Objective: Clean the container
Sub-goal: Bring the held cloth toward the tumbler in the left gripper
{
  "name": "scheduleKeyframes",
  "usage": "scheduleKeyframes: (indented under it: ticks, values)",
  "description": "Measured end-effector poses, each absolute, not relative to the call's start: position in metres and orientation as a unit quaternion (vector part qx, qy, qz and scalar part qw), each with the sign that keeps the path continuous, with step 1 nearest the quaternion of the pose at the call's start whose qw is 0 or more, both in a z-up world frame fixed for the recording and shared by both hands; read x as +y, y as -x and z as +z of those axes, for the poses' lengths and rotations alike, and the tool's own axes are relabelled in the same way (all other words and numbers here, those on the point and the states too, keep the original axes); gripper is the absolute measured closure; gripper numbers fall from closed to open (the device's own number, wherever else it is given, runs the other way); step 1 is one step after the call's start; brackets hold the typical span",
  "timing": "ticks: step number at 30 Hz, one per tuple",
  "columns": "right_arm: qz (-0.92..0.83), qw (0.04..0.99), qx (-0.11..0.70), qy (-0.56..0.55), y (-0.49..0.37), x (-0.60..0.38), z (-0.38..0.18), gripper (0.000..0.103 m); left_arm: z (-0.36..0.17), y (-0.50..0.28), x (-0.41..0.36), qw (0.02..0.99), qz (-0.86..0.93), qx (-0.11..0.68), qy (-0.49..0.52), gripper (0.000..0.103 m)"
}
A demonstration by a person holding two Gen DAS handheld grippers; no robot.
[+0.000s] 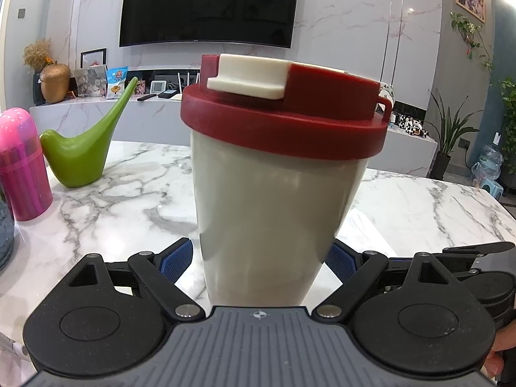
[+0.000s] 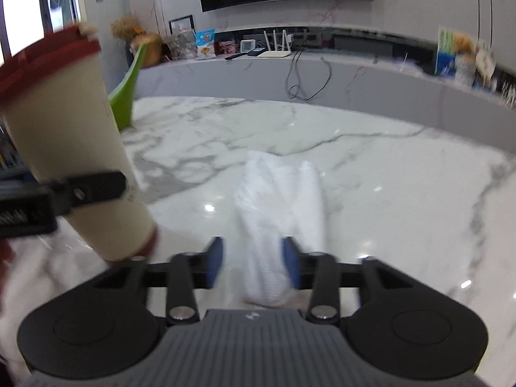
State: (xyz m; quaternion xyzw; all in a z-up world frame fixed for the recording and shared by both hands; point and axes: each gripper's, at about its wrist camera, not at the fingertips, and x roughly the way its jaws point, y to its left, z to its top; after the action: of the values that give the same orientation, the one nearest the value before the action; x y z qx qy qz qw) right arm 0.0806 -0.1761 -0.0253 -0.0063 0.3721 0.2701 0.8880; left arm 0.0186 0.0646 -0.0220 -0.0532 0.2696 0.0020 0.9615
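place: home living room | signs: large wall-mounted tv (image 1: 206, 6) above a long marble media shelf (image 1: 106, 109) with a router (image 2: 275, 52), framed photos, snack bags | potted plants (image 1: 451, 135) | marble table (image 2: 354, 167)

- Both views are bright and evenly lit, with ceiling spots mirrored in the television (image 1: 206, 6)
- Glare dots shine on the marble table (image 2: 387, 193)
- Right view is motion-blurred; fisheye edges curve and darken

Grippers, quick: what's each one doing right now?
Left gripper: shut on the cream cup, red lid on.
Right gripper: open, white cloth between its fingers.
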Motion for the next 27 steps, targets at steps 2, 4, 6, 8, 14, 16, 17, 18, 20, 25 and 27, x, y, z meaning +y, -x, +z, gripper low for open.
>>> scheduleKeyframes:
  ticks: [2, 4, 6, 8, 14, 16, 17, 18, 20, 25, 27]
  values:
    - [0.269, 0.888, 0.373, 0.002, -0.079, -0.176, -0.023, 0.054, -0.022, -0.019, 0.065, 0.961, 0.002, 0.271, 0.056, 0.014]
    - [0.270, 0.889, 0.371, -0.003, -0.076, -0.178, -0.020, 0.054, -0.022, -0.019, 0.066, 0.961, 0.003, 0.271, 0.059, 0.014]
    - [0.270, 0.891, 0.365, -0.013, -0.074, -0.181, -0.016, 0.054, -0.022, -0.019, 0.068, 0.961, 0.003, 0.270, 0.063, 0.014]
    - [0.266, 0.896, 0.355, -0.021, -0.074, -0.185, -0.010, 0.054, -0.022, -0.019, 0.068, 0.961, 0.003, 0.271, 0.064, 0.014]
    - [0.246, 0.907, 0.341, -0.013, -0.082, -0.183, -0.005, 0.054, -0.021, -0.019, 0.067, 0.960, 0.002, 0.271, 0.064, 0.014]
    - [0.235, 0.910, 0.342, 0.000, -0.087, -0.178, -0.007, 0.055, -0.022, -0.020, 0.067, 0.960, 0.003, 0.271, 0.064, 0.014]
    - [0.231, 0.910, 0.343, 0.007, -0.090, -0.176, -0.009, 0.055, -0.022, -0.020, 0.067, 0.960, 0.003, 0.272, 0.064, 0.014]
    - [0.227, 0.911, 0.345, 0.016, -0.093, -0.173, -0.011, 0.055, -0.022, -0.020, 0.067, 0.960, 0.003, 0.272, 0.064, 0.014]
    - [0.221, 0.911, 0.346, 0.032, -0.098, -0.167, -0.015, 0.054, -0.022, -0.020, 0.067, 0.960, 0.003, 0.272, 0.064, 0.014]
    - [0.205, 0.910, 0.357, 0.047, -0.113, -0.162, -0.024, 0.052, -0.022, -0.020, 0.067, 0.960, 0.004, 0.273, 0.065, 0.014]
    - [0.200, 0.909, 0.361, 0.051, -0.117, -0.161, -0.027, 0.051, -0.021, -0.020, 0.067, 0.960, 0.004, 0.273, 0.066, 0.014]
